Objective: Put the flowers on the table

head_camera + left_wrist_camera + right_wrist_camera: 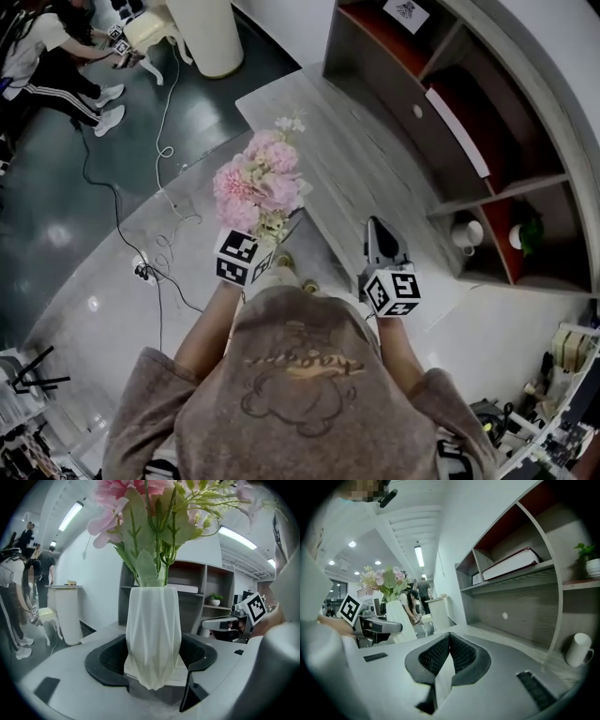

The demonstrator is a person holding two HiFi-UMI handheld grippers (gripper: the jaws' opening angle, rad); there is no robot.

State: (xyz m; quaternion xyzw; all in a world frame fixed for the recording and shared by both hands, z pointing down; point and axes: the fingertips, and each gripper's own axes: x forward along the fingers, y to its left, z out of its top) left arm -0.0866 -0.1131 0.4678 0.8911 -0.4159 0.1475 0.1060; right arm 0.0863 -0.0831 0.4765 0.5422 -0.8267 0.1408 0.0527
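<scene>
A bunch of pink flowers (255, 183) stands in a white faceted vase (152, 634). My left gripper (152, 656) is shut on the vase, its dark pads (105, 660) pressing on both sides, and holds it upright in the air near the edge of the grey wooden table (347, 159). In the head view the blooms hide the vase and the left jaws. My right gripper (382, 246) hovers over the table's near end, to the right of the flowers, shut with nothing between its pads (459, 653). The right gripper view shows the vase (401, 620) and flowers (384, 581) off to the left.
A grey shelf unit (469, 122) lines the table's far side and holds a white mug (580, 649), a small potted plant (590, 557) and a flat book (511, 564). Cables (159, 244) trail over the floor at the left. A person (47, 56) and a white pedestal (206, 33) are beyond.
</scene>
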